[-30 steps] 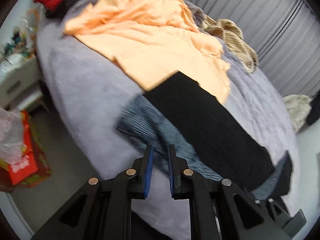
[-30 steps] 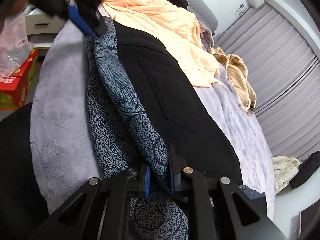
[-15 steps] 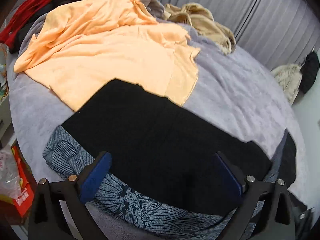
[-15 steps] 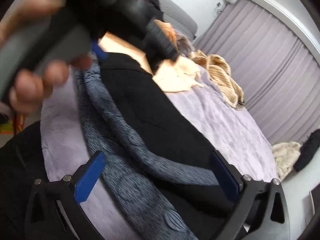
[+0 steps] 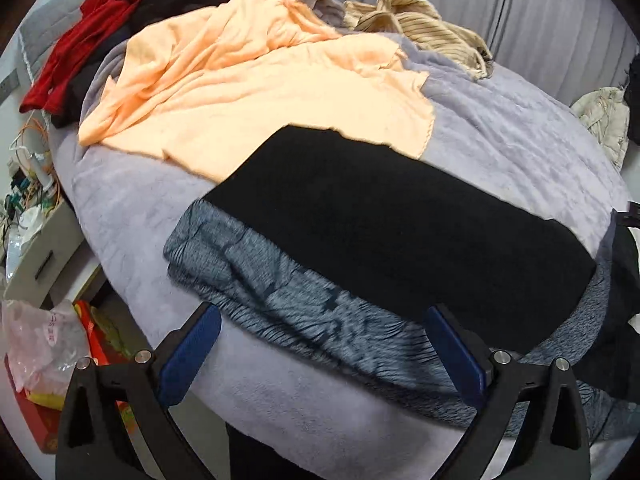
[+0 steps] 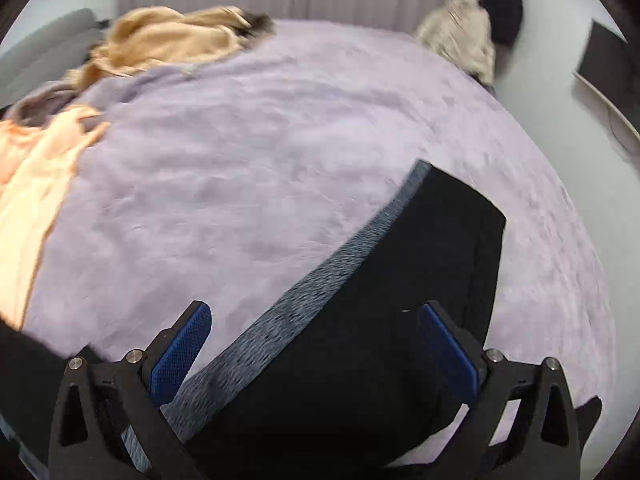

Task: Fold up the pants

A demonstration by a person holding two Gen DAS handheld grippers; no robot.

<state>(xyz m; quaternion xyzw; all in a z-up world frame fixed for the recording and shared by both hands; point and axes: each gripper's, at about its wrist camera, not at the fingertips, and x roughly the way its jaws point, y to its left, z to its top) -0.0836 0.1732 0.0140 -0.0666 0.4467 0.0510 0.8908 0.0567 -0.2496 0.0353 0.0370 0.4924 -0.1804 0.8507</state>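
Both tongs have let go of the cloth since a second ago, when each was pinched nearly shut on the patterned edge. Now the left gripper stands wide, its blue-padded fingers spread over the near rim of the garment and holding nothing. Likewise the right gripper gapes wide and empty above the pants' right end. Between and beyond them lie the black pants with a blue-grey patterned lining, stretched left to right along the near side of the fluffy lilac blanket, the patterned layer showing along the near edge. Farther off, a crumpled peach-orange garment has its near edge touching the pants' far edge. A tan striped garment sits at the far side, and a red cloth far left.
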